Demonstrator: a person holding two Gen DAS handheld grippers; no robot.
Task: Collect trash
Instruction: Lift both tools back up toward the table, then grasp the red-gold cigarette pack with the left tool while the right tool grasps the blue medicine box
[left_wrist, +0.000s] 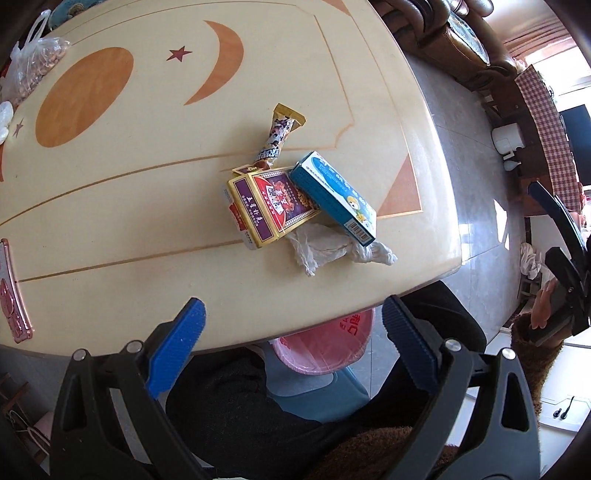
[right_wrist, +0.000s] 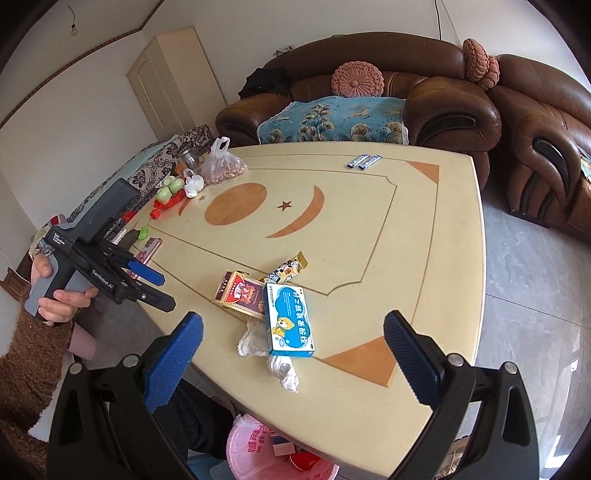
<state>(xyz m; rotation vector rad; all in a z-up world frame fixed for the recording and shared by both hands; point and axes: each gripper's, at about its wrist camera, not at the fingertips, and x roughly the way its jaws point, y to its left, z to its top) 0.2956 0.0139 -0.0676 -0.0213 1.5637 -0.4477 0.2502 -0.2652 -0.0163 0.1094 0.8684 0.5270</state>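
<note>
The cream table (right_wrist: 369, 229) carries one heap of trash near its edge, right above the pink-lined bin (right_wrist: 255, 454): a blue medicine box (right_wrist: 290, 321) leaning on a playing-card box (right_wrist: 242, 295), crumpled tissue (right_wrist: 255, 341) beneath, a snack wrapper (right_wrist: 290, 267) behind. Both the left gripper (left_wrist: 291, 328) and right gripper (right_wrist: 293, 343) hover spread wide and empty, seemingly lining up a first grab

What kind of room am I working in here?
Most likely a home living room: a brown leather sofa with round cushions stands behind a cream inlaid table, and a pink-lined trash bin sits below its near edge.
</note>
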